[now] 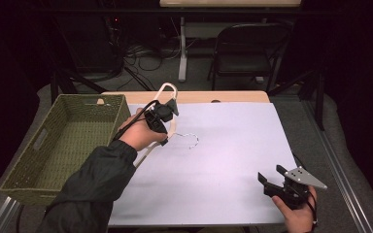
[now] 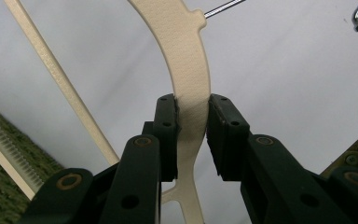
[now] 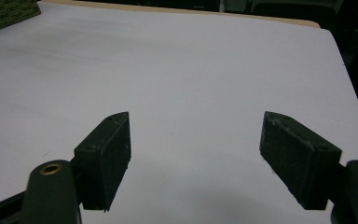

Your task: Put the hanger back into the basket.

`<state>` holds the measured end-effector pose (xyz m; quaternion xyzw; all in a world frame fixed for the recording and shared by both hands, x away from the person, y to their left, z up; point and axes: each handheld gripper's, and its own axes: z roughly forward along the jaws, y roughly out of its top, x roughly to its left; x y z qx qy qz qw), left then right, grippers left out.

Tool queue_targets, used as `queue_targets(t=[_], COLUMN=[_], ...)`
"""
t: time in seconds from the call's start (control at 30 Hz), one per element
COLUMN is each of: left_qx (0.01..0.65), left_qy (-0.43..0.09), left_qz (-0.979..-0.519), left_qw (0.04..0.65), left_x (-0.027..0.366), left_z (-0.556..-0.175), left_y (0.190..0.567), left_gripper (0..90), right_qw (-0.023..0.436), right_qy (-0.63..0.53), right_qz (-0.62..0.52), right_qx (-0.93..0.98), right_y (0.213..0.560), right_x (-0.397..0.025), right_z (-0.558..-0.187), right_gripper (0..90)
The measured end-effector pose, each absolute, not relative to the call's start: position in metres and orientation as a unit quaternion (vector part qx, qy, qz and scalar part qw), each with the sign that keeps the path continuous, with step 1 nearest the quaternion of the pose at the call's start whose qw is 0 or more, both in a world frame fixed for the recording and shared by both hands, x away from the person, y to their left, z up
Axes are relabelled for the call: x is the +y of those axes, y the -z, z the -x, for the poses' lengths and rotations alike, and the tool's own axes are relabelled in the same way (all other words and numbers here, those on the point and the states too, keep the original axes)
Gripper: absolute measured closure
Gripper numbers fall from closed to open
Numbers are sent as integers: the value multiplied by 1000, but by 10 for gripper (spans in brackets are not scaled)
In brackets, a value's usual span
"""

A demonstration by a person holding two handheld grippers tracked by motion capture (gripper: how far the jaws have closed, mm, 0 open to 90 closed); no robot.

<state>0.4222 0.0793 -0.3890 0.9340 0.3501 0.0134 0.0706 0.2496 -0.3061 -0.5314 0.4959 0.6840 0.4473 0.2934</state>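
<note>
1. Dark surroundings frame a wooden table (image 1: pixel 233 96) covered by a pale grey-white sheet (image 1: pixel 223 160); a folding chair (image 1: pixel 245 51) and cables on the floor stand beyond its far edge.
2. Task object: a cream plastic clothes hanger (image 1: pixel 166 89) with a thin metal hook (image 1: pixel 193 141). In the left gripper view its curved shoulder arm (image 2: pixel 191 70) has a finely pebbled surface, a slimmer crossbar (image 2: pixel 56 77) runs diagonally beside it, and the wire hook enters at the upper right.
3. Position: the hanger is held above the sheet's left part, just beside the woven olive-green basket (image 1: pixel 34 145) that sits at the table's left edge. Its rounded end rises past the gripper toward the far table edge; the hook points right, over the sheet.
4. Left gripper (image 1: pixel 171 108): its jaws are clamped on the hanger's curved arm, the pads pressing both flat faces in the left gripper view.
5. Right gripper (image 1: pixel 268 180): near the table's front right corner, well apart from the hanger, jaws spread wide with nothing between them above bare sheet.
6. Writing: no legible brand or label on the hanger, basket or grippers.
</note>
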Motion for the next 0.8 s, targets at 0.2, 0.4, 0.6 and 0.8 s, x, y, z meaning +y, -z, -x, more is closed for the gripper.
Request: queue_targets(t=[0.2, 0.4, 0.6, 0.8], left_qx=[359, 369, 393, 422], left_qy=[-19, -27, -32, -28], left_qz=[-930, -926, -915, -901], left_qw=[73, 75, 83, 95], left_x=[90, 101, 122, 147], left_z=[-423, -424, -428, -437], left_y=[379, 368, 359, 358], left_gripper=[745, 745, 745, 745], right_qw=[294, 293, 295, 291], right_qy=[-449, -447, -452, -447], right_qz=[-496, -496, -496, -496], right_qx=[683, 684, 681, 685], right_y=[532, 532, 533, 532], right_x=[-305, -305, -304, -305], right_z=[-250, -250, -251, -251], right_gripper=[246, 246, 246, 246])
